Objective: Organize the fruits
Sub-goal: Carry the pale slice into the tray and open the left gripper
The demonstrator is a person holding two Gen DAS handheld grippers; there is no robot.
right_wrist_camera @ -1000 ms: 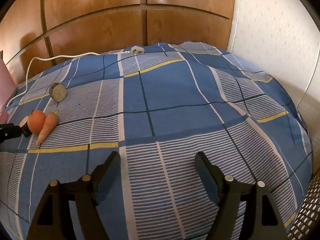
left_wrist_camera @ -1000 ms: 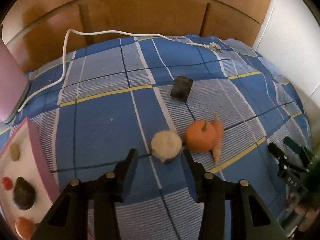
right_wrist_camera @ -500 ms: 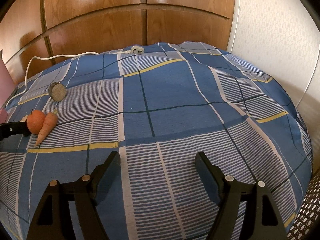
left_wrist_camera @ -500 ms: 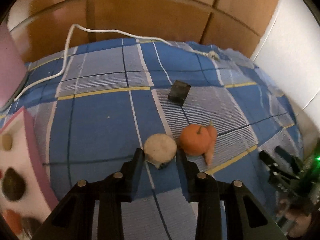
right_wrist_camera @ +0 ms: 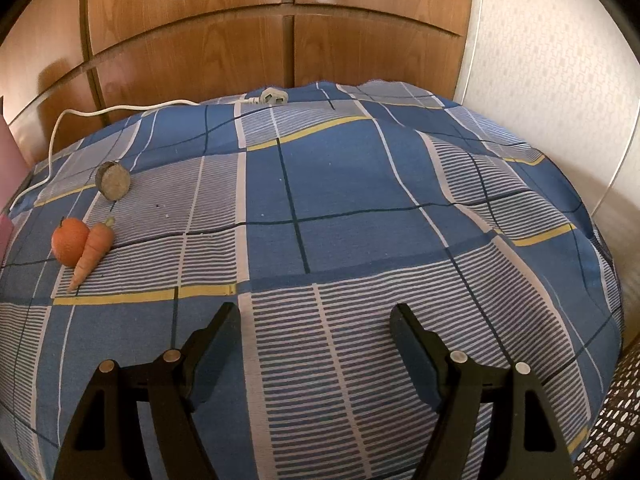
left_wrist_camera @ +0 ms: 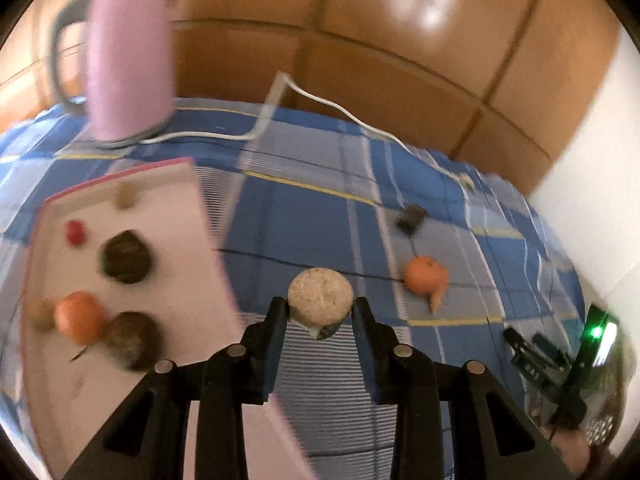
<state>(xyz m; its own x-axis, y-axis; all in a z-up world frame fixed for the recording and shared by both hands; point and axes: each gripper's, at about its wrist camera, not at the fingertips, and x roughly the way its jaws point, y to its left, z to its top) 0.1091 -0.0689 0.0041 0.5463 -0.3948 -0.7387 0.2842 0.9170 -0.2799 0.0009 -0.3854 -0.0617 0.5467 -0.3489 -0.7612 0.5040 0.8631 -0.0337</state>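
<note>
My left gripper point(left_wrist_camera: 321, 310) is shut on a pale round cut fruit half point(left_wrist_camera: 320, 295) and holds it above the bed, beside the right edge of a pink-rimmed white tray point(left_wrist_camera: 192, 240). The tray holds several fruits: a red berry point(left_wrist_camera: 75, 232), two dark ones point(left_wrist_camera: 125, 256), an orange one point(left_wrist_camera: 78, 316). An orange point(right_wrist_camera: 69, 240) and a carrot point(right_wrist_camera: 93, 250) lie together on the blue checked cover; they also show in the left wrist view point(left_wrist_camera: 424, 274). A brown cut fruit half point(right_wrist_camera: 113, 180) lies behind them. My right gripper point(right_wrist_camera: 316, 330) is open and empty above the cover.
A pink kettle point(left_wrist_camera: 124, 64) stands at the back left with a white cord point(left_wrist_camera: 320, 100) running to a plug point(right_wrist_camera: 273, 97). A wooden wardrobe point(right_wrist_camera: 280, 40) backs the bed. A white wall point(right_wrist_camera: 560, 60) is at the right. The view from the left wrist is blurred.
My left gripper has shut on the pale fruit half, lifted it off the cover and swung left toward the tray. The right gripper has not moved.
</note>
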